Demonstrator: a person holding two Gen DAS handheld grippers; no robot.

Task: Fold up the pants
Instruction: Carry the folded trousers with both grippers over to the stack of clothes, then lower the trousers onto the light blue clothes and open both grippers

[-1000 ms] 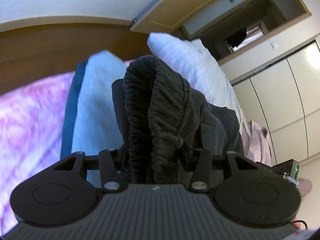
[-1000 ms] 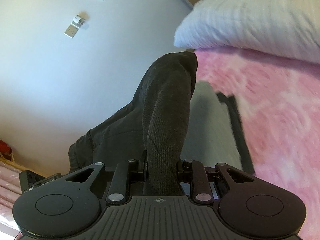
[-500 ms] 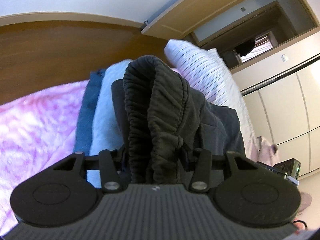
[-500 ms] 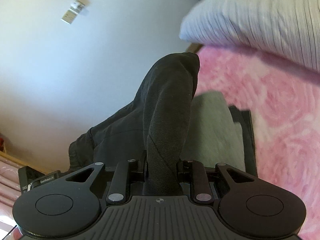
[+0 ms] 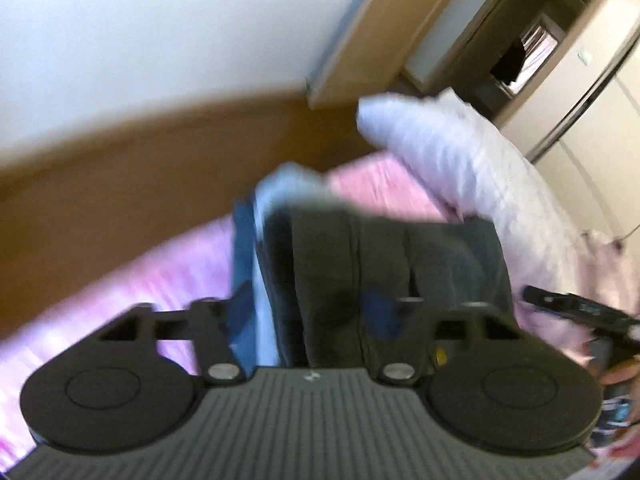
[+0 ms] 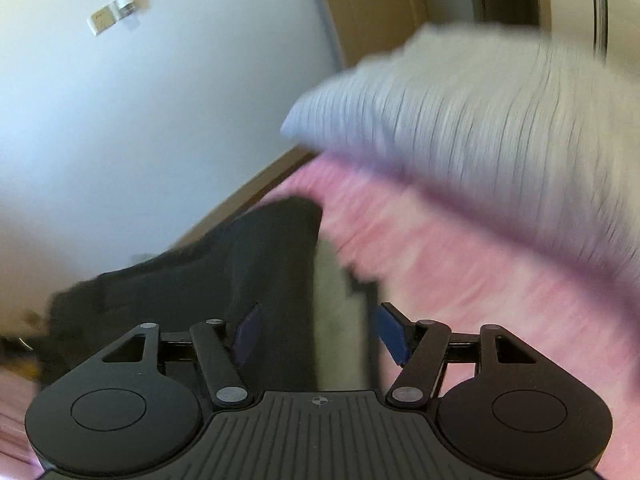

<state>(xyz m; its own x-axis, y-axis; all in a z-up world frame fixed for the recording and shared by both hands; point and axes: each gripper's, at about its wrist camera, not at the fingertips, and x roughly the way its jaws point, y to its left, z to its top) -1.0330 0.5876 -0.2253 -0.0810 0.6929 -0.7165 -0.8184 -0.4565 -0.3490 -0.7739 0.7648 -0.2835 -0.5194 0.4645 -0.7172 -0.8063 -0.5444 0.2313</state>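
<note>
The dark grey pants (image 5: 384, 264) lie folded flat on a stack of folded clothes, a pale blue piece (image 5: 266, 320) over a dark blue one (image 5: 242, 256), on the pink bed cover (image 5: 140, 292). My left gripper (image 5: 310, 312) is open, its blue pads apart on either side of the pants' near edge. In the right wrist view the pants (image 6: 272, 280) lie beside a pale garment (image 6: 340, 320). My right gripper (image 6: 320, 328) is open too, its jaws spread wide around both. Both views are blurred by motion.
A white striped pillow (image 6: 480, 120) lies at the head of the bed, also seen as the pillow (image 5: 460, 160). A brown headboard (image 5: 120, 168) runs behind. At the right edge a hand (image 5: 620, 372) holds a black device (image 5: 568, 308).
Both grippers were shut on the raised pants; now both are open and the pants lie flat on the stack. Both cameras have tilted and moved fast.
</note>
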